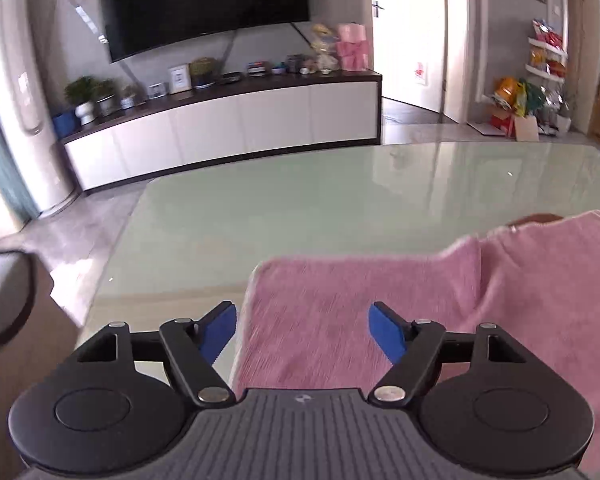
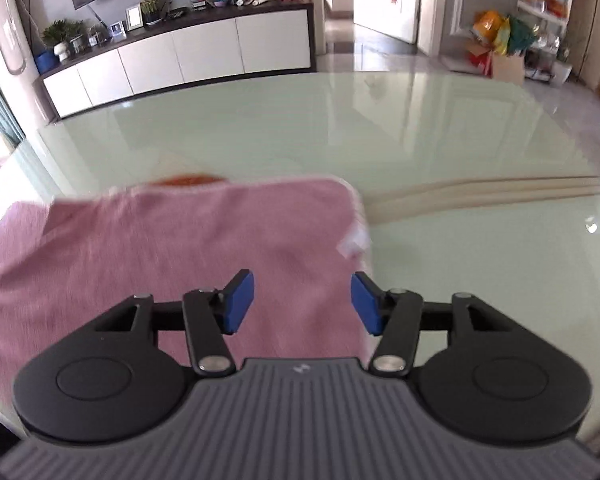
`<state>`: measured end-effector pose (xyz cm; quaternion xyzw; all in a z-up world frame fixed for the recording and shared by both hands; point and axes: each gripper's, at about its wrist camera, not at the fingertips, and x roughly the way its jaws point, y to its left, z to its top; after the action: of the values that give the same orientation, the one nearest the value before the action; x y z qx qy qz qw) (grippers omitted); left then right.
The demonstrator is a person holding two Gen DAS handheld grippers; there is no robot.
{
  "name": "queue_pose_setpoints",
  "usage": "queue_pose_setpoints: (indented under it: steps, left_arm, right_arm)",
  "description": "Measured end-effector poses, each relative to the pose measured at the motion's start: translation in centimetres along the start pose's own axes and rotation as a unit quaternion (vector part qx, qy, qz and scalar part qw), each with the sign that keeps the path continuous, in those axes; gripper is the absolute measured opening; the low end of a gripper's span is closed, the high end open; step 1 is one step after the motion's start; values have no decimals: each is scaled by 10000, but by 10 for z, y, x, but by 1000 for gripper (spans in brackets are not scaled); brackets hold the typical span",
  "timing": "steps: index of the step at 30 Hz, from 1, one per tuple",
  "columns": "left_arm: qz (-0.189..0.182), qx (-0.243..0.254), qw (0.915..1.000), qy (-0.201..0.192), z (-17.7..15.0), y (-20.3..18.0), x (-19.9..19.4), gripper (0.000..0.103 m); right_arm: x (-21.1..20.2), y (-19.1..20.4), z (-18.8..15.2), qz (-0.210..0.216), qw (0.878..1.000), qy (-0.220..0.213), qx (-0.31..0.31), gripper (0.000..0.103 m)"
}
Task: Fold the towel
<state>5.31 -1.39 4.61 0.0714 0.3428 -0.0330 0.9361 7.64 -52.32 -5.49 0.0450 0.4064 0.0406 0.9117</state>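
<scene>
A pink towel (image 1: 380, 304) lies folded on the pale green glass table (image 1: 300, 200). In the left wrist view my left gripper (image 1: 302, 330) hovers over the towel's left edge, its blue pads (image 1: 220, 330) wide apart with nothing pressed between them. In the right wrist view the same towel (image 2: 180, 248) fills the lower left, with a white label (image 2: 354, 244) at its right edge. My right gripper (image 2: 302, 300) is over the towel's right part, its blue pads (image 2: 240, 300) apart and clear of the cloth. A brown-orange patch (image 2: 188, 180) shows at the towel's far edge.
Beyond the table (image 2: 380, 128) stands a white TV cabinet (image 1: 228, 128) with plants and frames under a large dark screen (image 1: 200, 0). A tall white appliance (image 1: 16, 92) stands far left. Bags and boxes (image 1: 516, 108) sit by a doorway at the right. A chair edge (image 1: 4, 300) is near left.
</scene>
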Motion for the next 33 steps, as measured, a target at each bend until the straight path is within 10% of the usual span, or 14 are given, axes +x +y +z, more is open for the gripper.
queue_pose_setpoints:
  steps: [7,10,17,26,33]
  left_arm:
    - [88,184,9959,881,-3,-32,93,69]
    - [75,1,9963,851,-12,-25,104,85]
    - [231,-864,9915,941,-7,16,138,96]
    - [871,-1331,9821,1012,8,47,154,99]
    - [934,-690,9905,732,5,32,111,85]
  right_arm:
    - [93,34,33,-332,9993,141,81,56]
    - [104,31,31,-529,9982,265,-64,60]
    - [134,18,45,-668,9975,178,-132,91]
    - [143,-4,72,-827,9965,-33,123,72]
    - [90,-1,45,-143,9995,-286,19,73]
